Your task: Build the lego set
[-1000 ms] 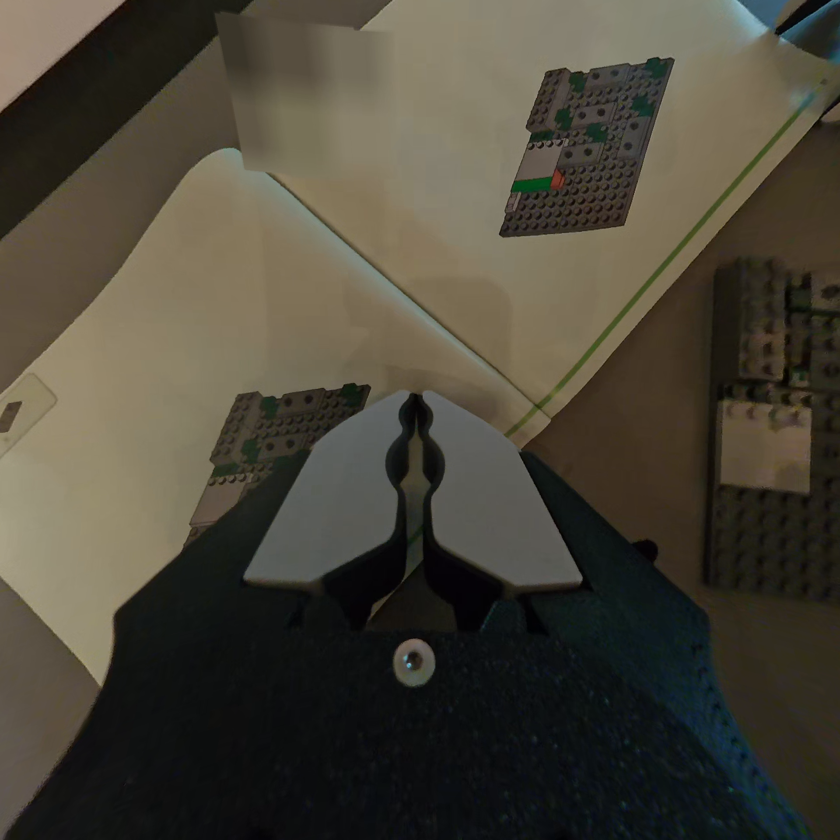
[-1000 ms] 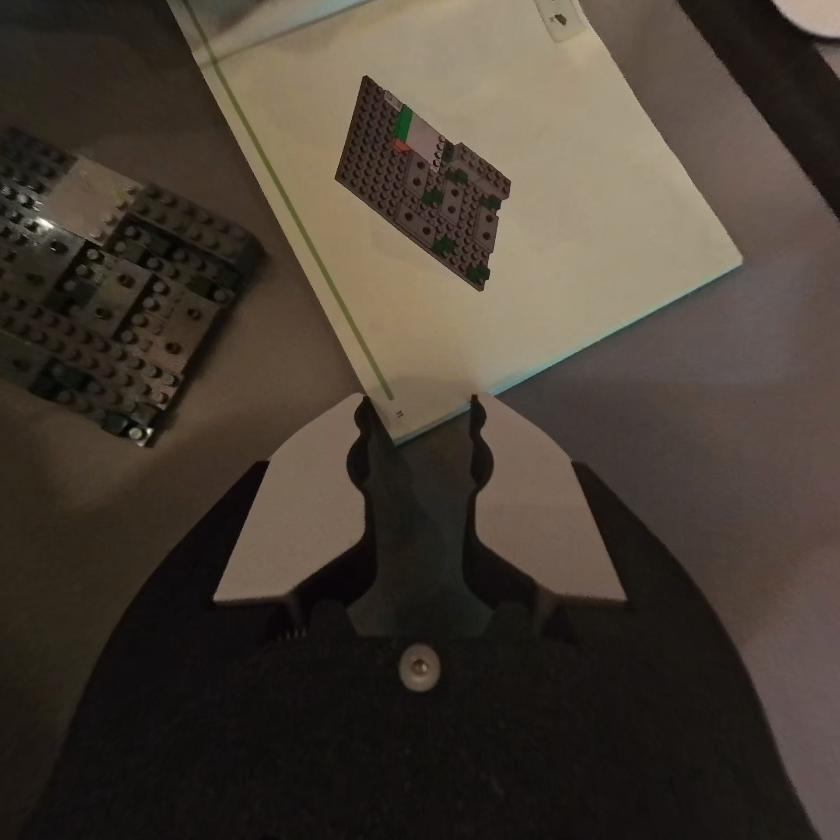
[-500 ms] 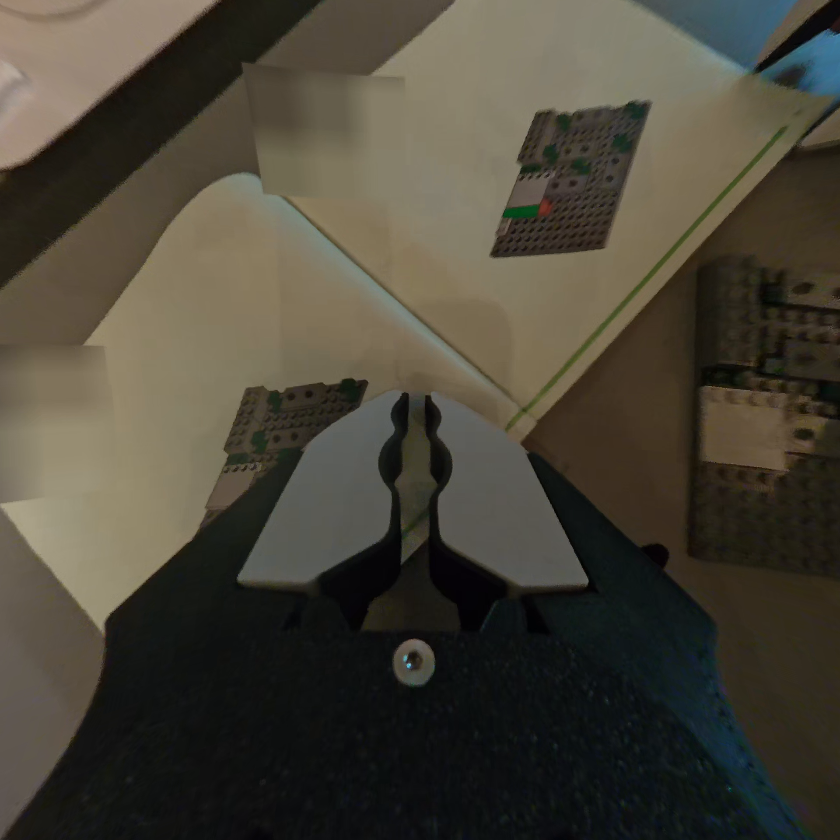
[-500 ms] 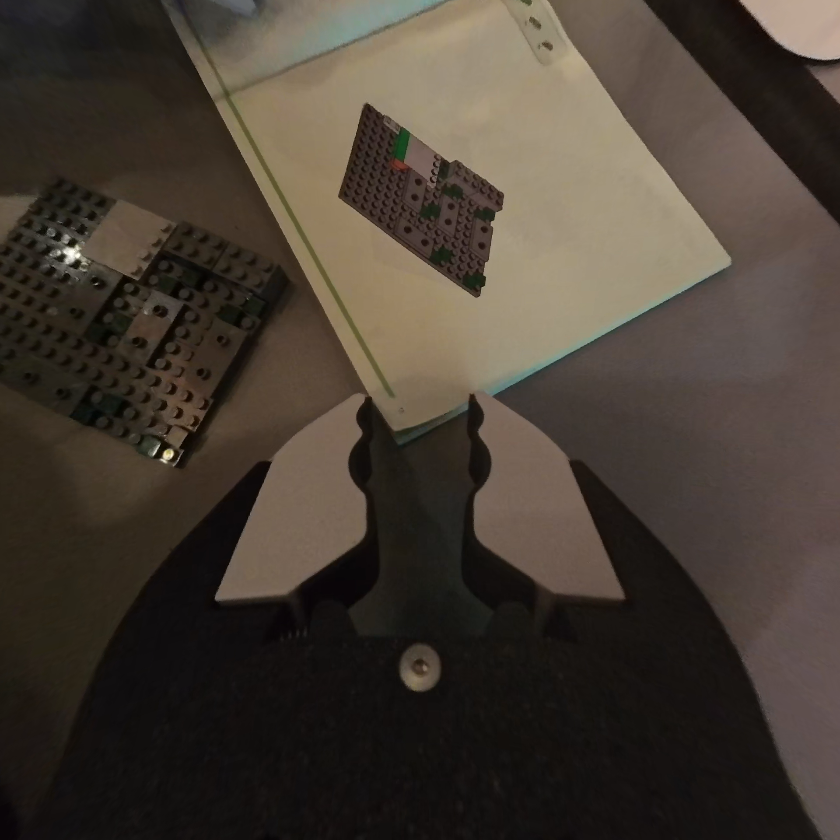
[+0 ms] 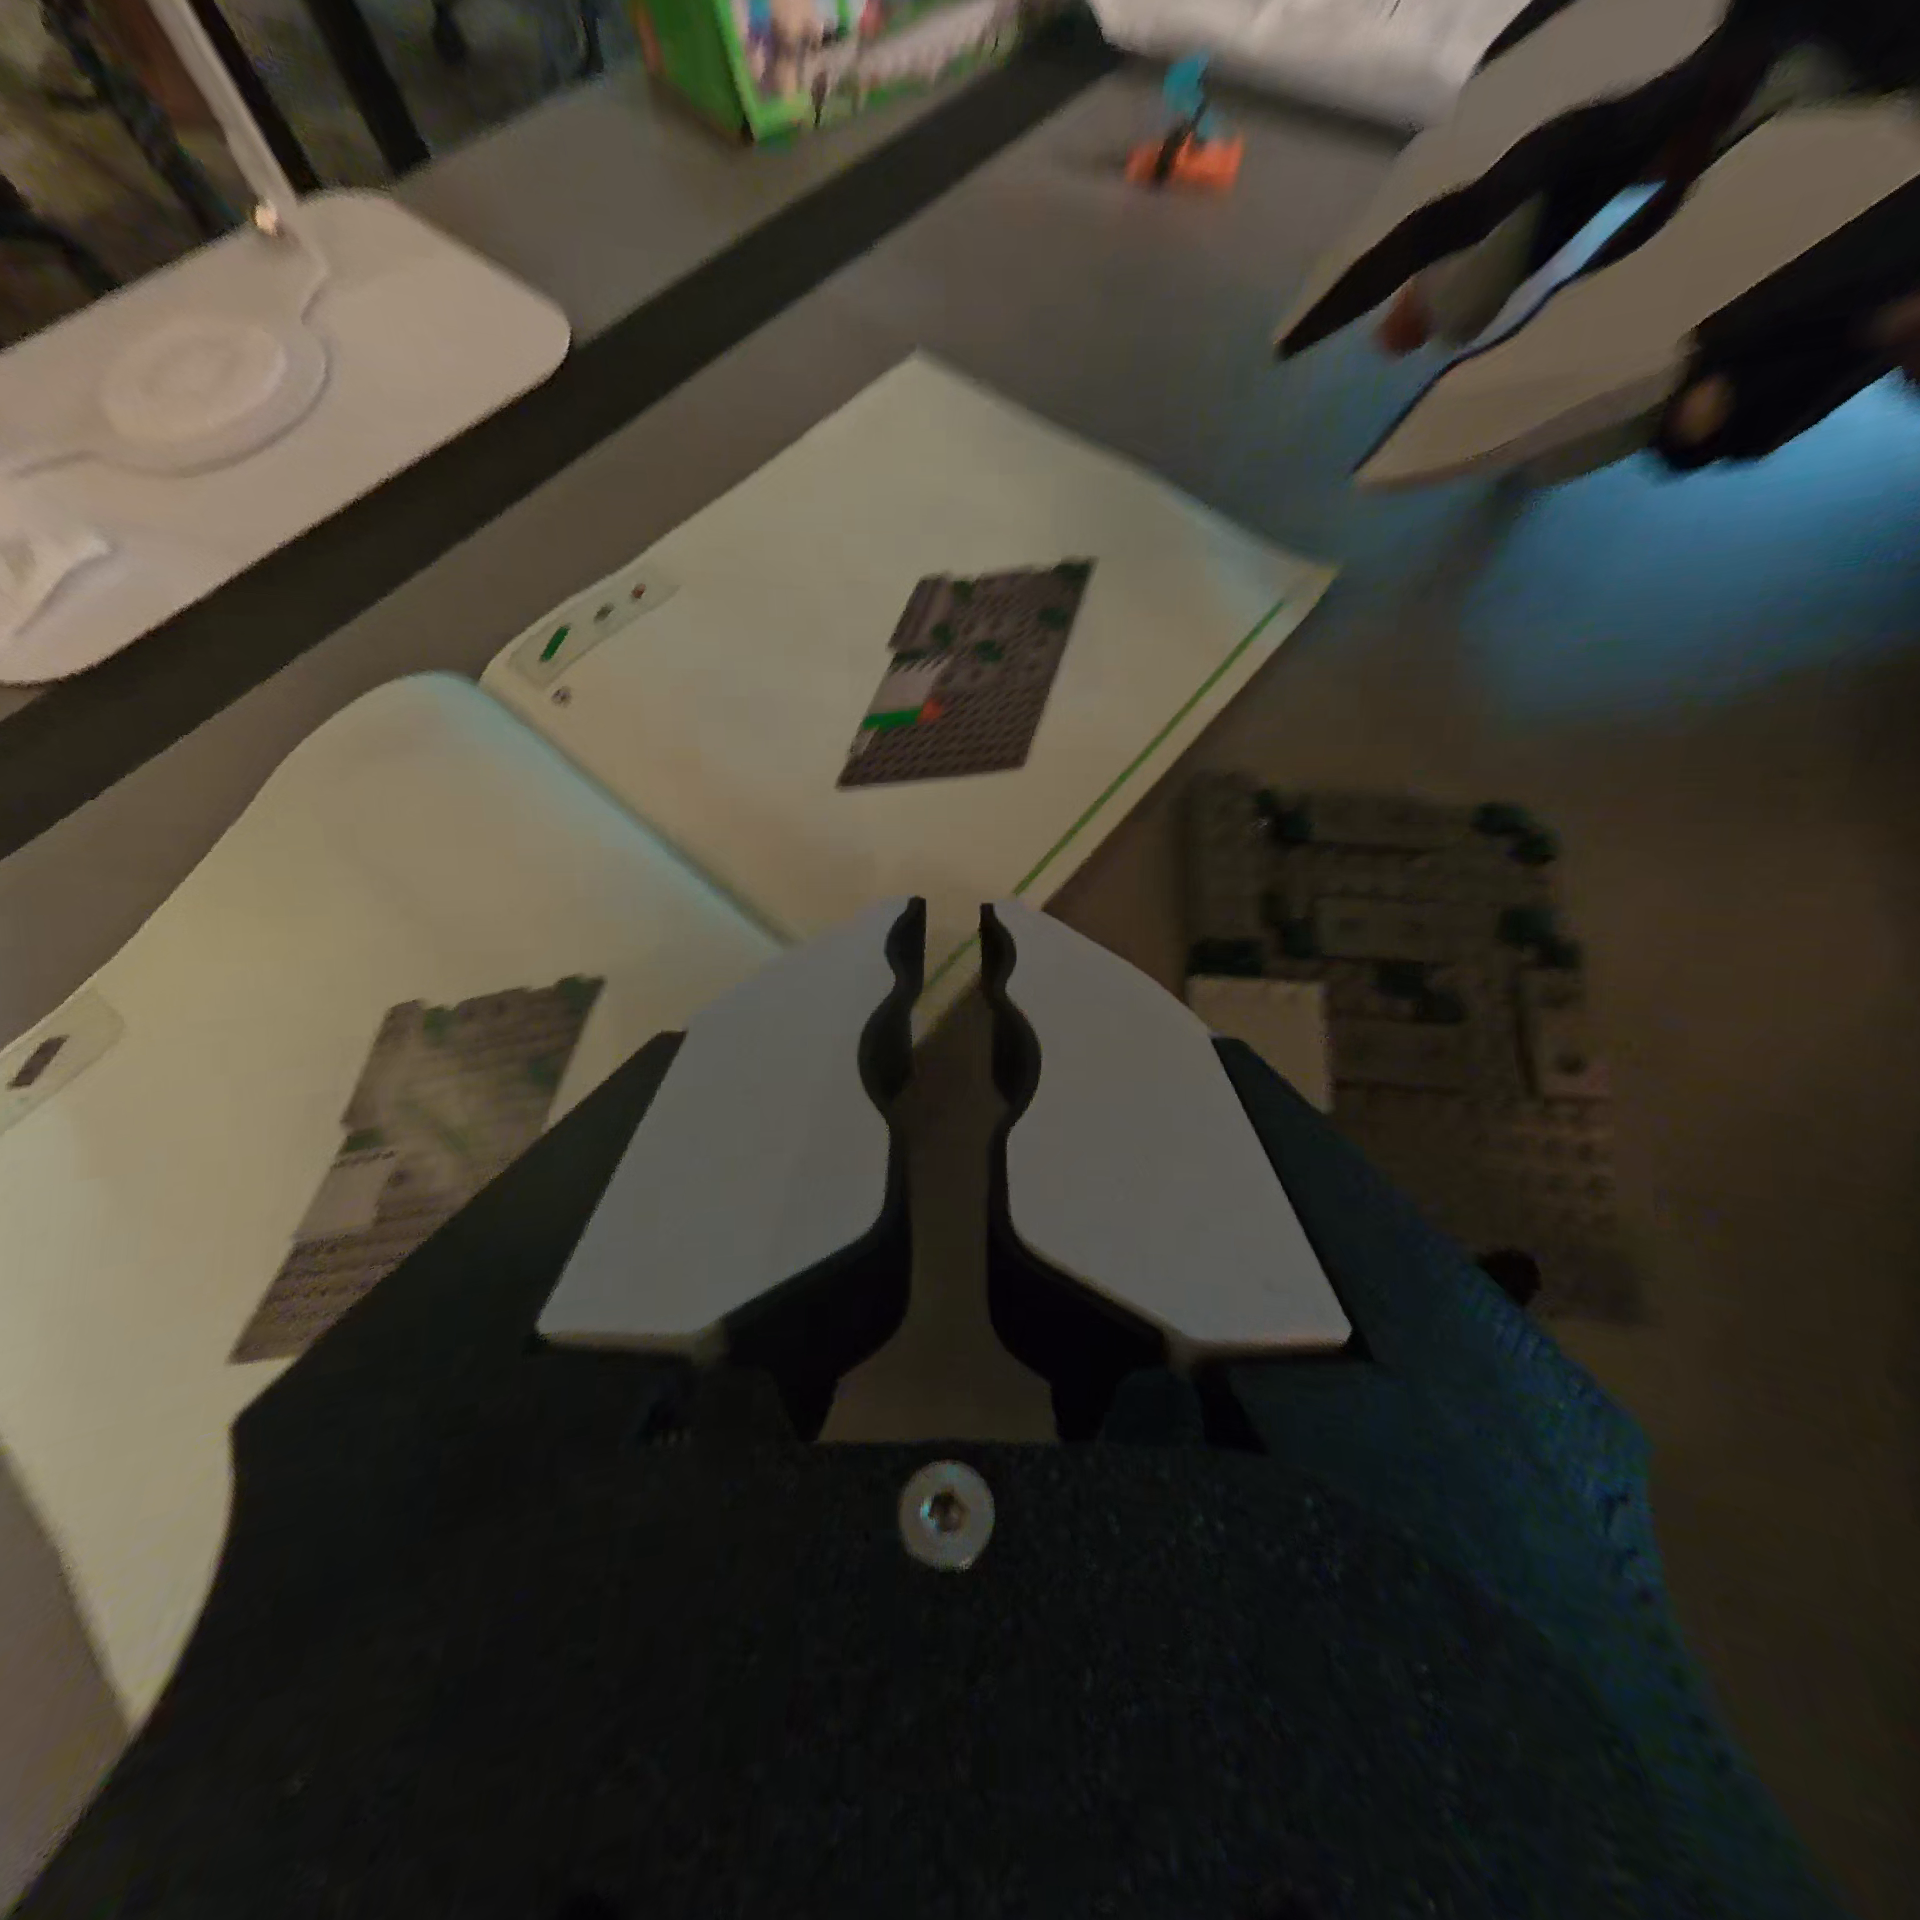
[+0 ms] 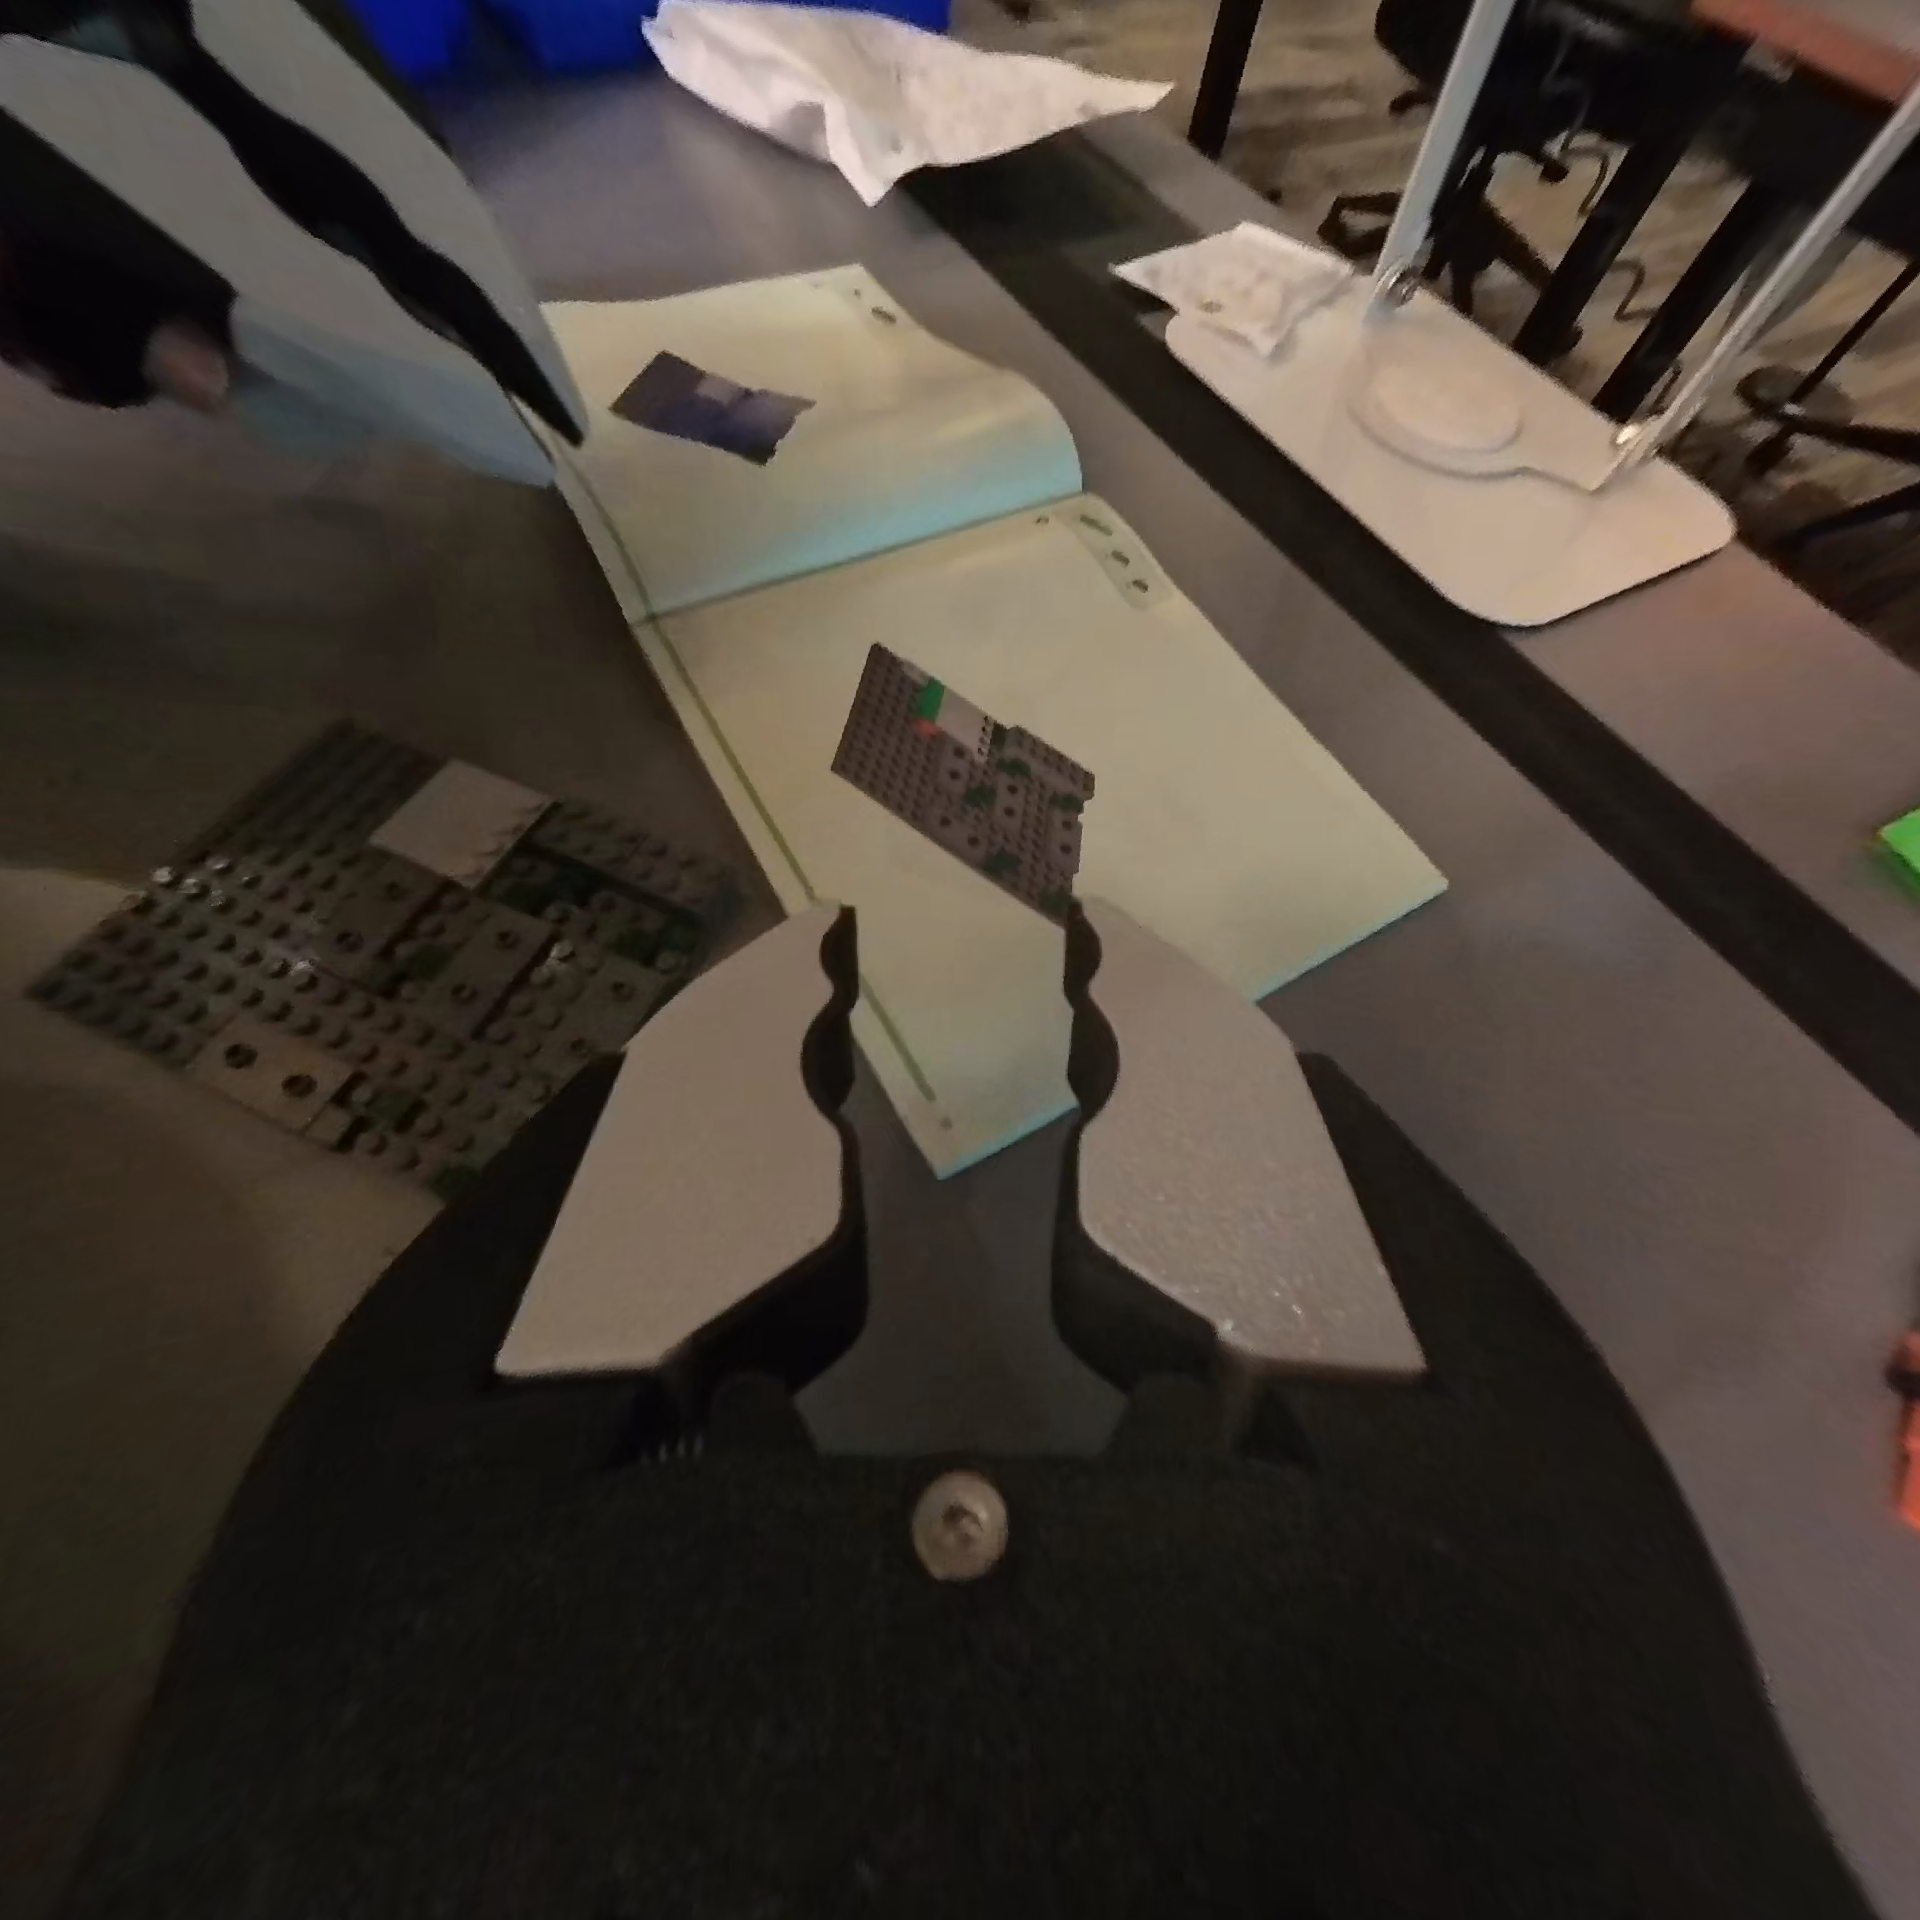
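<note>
Hovering above a dim grey table, the right gripper hangs released and empty, its jaws spread wide over the near corner of an open instruction booklet. The left gripper is parted only by a narrow gap, gripping nothing, above the booklet's near edge. The part-built grey Lego baseplate lies flat just left of the booklet, touched by neither tool. Farther off stand a white lamp base, crumpled white paper and a green box.
</note>
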